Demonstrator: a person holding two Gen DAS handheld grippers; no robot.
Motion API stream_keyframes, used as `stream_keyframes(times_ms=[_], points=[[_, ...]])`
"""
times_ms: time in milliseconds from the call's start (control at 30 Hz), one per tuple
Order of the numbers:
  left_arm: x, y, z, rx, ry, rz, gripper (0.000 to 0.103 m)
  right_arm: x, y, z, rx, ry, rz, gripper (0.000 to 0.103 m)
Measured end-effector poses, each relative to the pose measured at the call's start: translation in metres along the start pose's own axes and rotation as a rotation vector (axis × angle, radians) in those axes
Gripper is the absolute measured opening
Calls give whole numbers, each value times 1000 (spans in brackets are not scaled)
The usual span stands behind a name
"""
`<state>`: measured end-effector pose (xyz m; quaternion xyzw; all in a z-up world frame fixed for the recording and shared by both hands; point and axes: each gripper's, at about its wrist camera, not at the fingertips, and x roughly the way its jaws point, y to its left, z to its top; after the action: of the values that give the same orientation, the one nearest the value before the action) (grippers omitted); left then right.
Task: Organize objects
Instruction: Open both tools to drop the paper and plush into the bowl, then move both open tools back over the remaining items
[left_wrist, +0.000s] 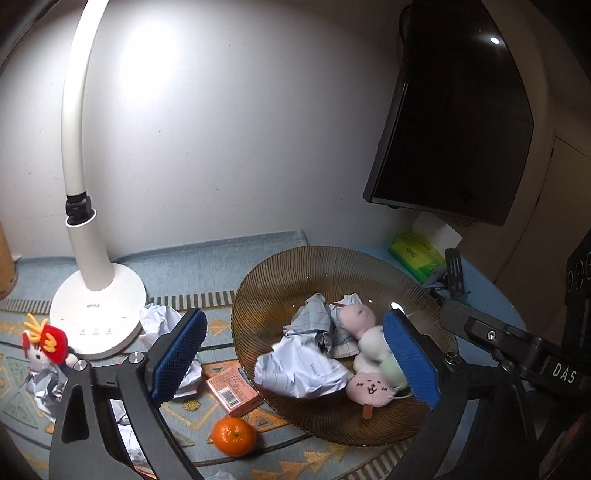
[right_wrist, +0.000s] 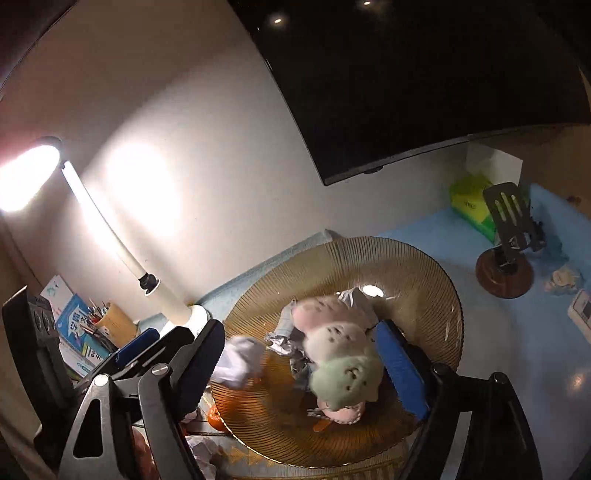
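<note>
An amber ribbed glass bowl (left_wrist: 280, 280) sits on the patterned mat and holds crumpled paper balls (left_wrist: 299, 369) and a pastel plush skewer toy (left_wrist: 373, 347). My left gripper (left_wrist: 295, 354) is open and empty, its jaws standing over the bowl's near side. My right gripper (right_wrist: 306, 365) is open above the bowl (right_wrist: 406, 266), with the plush toy (right_wrist: 343, 354) between its jaws; a blurred paper ball (right_wrist: 240, 360) is in mid-air by its left finger. A tangerine (left_wrist: 233, 435), a pink box (left_wrist: 232, 393), more crumpled paper (left_wrist: 159, 321) and a small red-hatted doll (left_wrist: 44, 349) lie on the mat.
A white desk lamp (left_wrist: 98, 314) stands at the left. A dark monitor (left_wrist: 454, 118) hangs at the back right. A green tissue pack (left_wrist: 415, 256) and a phone stand (right_wrist: 506, 236) sit on the blue surface. Books and a pen cup (right_wrist: 114, 321) stand at the left.
</note>
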<state>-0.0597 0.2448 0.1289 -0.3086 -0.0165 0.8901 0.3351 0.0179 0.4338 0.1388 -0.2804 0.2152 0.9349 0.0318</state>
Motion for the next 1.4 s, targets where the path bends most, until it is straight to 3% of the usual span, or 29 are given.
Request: stream_keyframes(times_ms=[133,267,400,467,633,767,967,1400], points=[[-32,19,-17,-26,-26,3,96,-9,1,-14,-25,10,31,83],[-92,43,-43,-65,-91,46,97,-24,26,-35,-59,38,96,83],[-149,74,-77,-98,-146,180,97,-33,66,-72,-154,68,168,83],[-164,95,-98,-136,-139,250,97,-31,88,-98,-238,82,158,83],[-166,138,-142,-199,-85,380,97,-7,114,-152,-356,97,68,83],[-164,153,-161,-232,-100,381,97,10,114,-169,-380,134,36,83],[-160,157,-163,-252,-84,403,97,23,115,-171,-386,165,-25,86],[-154,158,-164,-256,-45,405,97,23,131,-181,-482,145,-68,90]])
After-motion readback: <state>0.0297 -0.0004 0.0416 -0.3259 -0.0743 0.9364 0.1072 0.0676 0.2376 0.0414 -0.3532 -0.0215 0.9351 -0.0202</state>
